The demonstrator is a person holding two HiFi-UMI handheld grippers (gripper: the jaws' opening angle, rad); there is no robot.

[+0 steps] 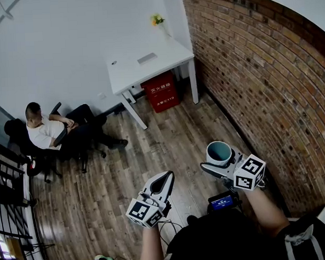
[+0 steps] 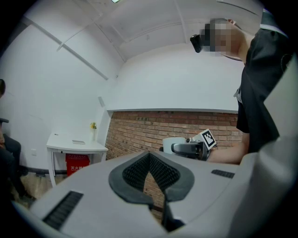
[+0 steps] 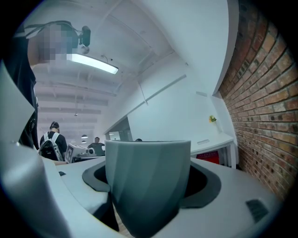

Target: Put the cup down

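A teal cup [image 1: 219, 152] with a white outside is held upright in the air above the wooden floor, near the brick wall. My right gripper [image 1: 220, 163] is shut on the cup, which fills the middle of the right gripper view as a grey-green cup [image 3: 148, 179] between the jaws. My left gripper [image 1: 164, 182] hangs lower and to the left, shut with nothing in it; its dark pads [image 2: 150, 173] meet in the left gripper view, where the cup [image 2: 176, 144] and the right gripper show beyond them.
A white table [image 1: 147, 64] with a small flower vase [image 1: 157, 20] stands against the far wall, a red box [image 1: 160, 91] under it. A seated person [image 1: 47, 131] is at the left on a chair. The brick wall [image 1: 270, 92] runs along the right.
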